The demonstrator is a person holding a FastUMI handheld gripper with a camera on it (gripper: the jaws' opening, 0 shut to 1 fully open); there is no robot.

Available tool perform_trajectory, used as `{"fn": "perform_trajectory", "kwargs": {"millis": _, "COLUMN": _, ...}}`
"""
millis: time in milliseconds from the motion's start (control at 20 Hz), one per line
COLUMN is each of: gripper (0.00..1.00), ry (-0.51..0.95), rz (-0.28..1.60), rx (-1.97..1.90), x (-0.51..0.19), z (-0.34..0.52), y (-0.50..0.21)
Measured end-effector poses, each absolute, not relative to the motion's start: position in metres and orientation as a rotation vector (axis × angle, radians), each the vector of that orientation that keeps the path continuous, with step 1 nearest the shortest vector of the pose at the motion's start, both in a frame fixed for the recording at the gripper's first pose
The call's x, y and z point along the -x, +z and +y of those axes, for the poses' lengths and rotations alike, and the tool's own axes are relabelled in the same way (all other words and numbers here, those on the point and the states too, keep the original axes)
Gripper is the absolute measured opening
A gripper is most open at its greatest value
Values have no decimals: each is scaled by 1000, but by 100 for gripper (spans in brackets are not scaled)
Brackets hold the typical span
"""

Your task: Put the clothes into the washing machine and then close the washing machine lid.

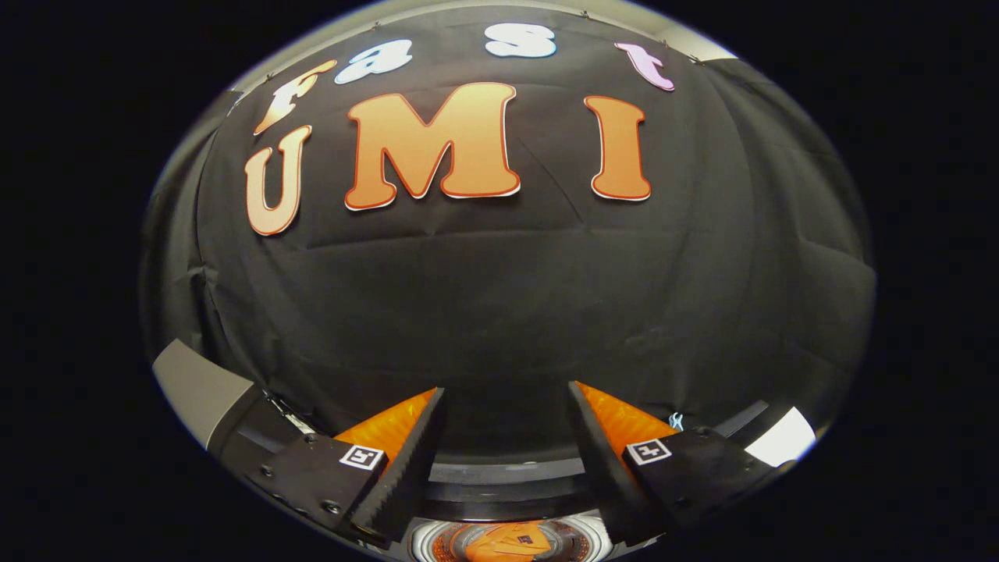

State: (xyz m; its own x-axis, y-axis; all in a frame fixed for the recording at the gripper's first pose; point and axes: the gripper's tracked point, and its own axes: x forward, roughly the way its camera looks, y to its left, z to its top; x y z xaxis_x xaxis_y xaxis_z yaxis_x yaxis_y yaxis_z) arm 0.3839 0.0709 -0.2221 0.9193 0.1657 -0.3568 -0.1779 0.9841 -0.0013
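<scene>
with the fingers spread wide apart, i see the gripper [506, 406] holding nothing; the gap between the tips is open and shows just the black cloth wall [507, 312] beyond. gripper sits above the washing machine [507, 488], looking mostly at the wall across the booth, so i get little of the machine: a dark curved top edge with a pale band running left to right under the fingers, plus a grey panel [199, 390] on the far left side and a bright white patch [784, 437] on the right.

near me, low between the finger bases, i can see the round drum opening [507, 540] with a light metallic rim. inside it lies the clothes [503, 542], an orange crumpled piece, sitting in the drum. i see part of it, the rest is cut off by the fingers and the edge of view.

lid: cannot tell its position from here. drum opening looks uncovered where i can see it. a small bit of pale blue thread or tag [676, 421] is just beside the right finger, against the cloth; too small to say what it is.
</scene>
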Motion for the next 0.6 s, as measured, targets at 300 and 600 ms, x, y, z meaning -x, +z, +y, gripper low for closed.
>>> {"fn": "perform_trajectory", "kwargs": {"millis": 300, "gripper": 97, "ry": 173, "rz": 371, "rx": 43, "x": -355, "z": 65, "y": -227}}
{"fn": "perform_trajectory", "kwargs": {"millis": 600, "gripper": 97, "ry": 174, "rz": 372, "rx": 48, "x": -328, "z": 62, "y": -234}}
